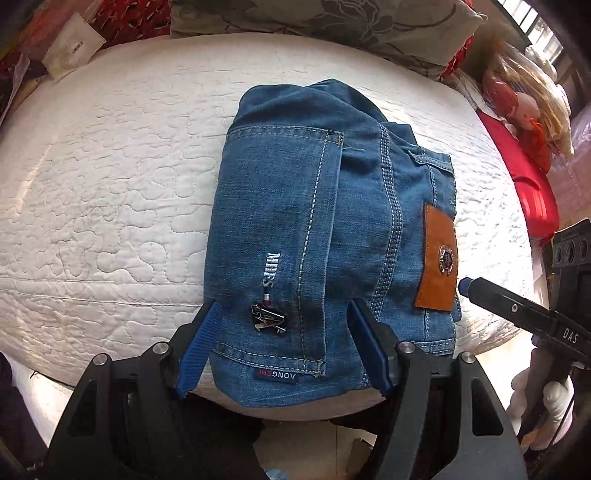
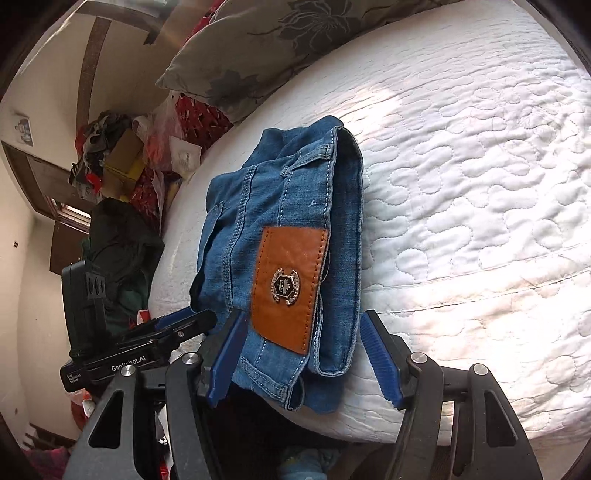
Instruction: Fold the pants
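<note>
The blue denim pants (image 1: 314,229) lie folded into a compact bundle on the white quilted mattress (image 1: 110,184), near its front edge. A back pocket with white stitching faces up, and a brown leather patch (image 1: 437,258) sits to its right. My left gripper (image 1: 282,310) is open, its blue pads either side of the pocket's near end, holding nothing. In the right wrist view the pants (image 2: 291,229) show with the leather patch (image 2: 286,288) up. My right gripper (image 2: 304,321) is open, straddling the bundle's near edge. The right gripper's tip (image 1: 466,286) shows beside the patch.
A grey floral pillow (image 1: 332,26) lies at the head of the mattress. Red bedding and a doll (image 1: 524,110) sit at the right. Piled clothes, boxes and bags (image 2: 122,158) crowd the floor side left of the mattress (image 2: 480,184). The left gripper's body (image 2: 147,347) is close by.
</note>
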Motion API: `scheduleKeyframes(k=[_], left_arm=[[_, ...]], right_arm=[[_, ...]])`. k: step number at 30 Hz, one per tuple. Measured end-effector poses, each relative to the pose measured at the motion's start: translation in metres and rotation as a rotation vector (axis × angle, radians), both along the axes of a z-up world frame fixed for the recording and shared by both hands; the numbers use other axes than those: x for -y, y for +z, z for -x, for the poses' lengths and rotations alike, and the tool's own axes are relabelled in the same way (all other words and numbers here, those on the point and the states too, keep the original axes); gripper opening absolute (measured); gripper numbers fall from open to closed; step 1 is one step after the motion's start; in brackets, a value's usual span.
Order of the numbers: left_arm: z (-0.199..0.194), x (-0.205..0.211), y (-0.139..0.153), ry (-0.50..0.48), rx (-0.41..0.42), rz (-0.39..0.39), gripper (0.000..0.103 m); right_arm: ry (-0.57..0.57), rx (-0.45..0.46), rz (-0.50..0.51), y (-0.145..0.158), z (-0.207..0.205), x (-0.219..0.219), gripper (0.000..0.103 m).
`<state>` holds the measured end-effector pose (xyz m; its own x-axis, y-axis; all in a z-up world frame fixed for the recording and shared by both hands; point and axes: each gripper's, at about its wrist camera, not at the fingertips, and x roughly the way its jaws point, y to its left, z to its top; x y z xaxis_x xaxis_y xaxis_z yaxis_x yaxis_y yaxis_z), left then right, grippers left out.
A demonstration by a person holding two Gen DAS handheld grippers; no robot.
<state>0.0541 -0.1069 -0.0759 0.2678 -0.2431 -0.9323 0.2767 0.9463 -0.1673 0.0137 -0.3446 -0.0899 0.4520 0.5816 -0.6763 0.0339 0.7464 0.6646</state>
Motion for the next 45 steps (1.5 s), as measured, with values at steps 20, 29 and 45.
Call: scheduleKeyframes(k=[20, 29, 45], left_arm=[[-0.002, -0.055, 0.013, 0.090, -0.030, 0.137, 0.069], [-0.005, -0.091, -0.010, 0.196, -0.116, 0.207, 0.069], [-0.014, -0.046, -0.036, 0.172, -0.186, 0.136, 0.071]], right_arm=[[-0.150, -0.132, -0.108, -0.023, -0.007, -0.010, 0.101], [-0.160, -0.043, -0.085, -0.005, 0.014, -0.009, 0.097], [0.044, -0.096, 0.249, -0.017, -0.020, -0.025, 0.037]])
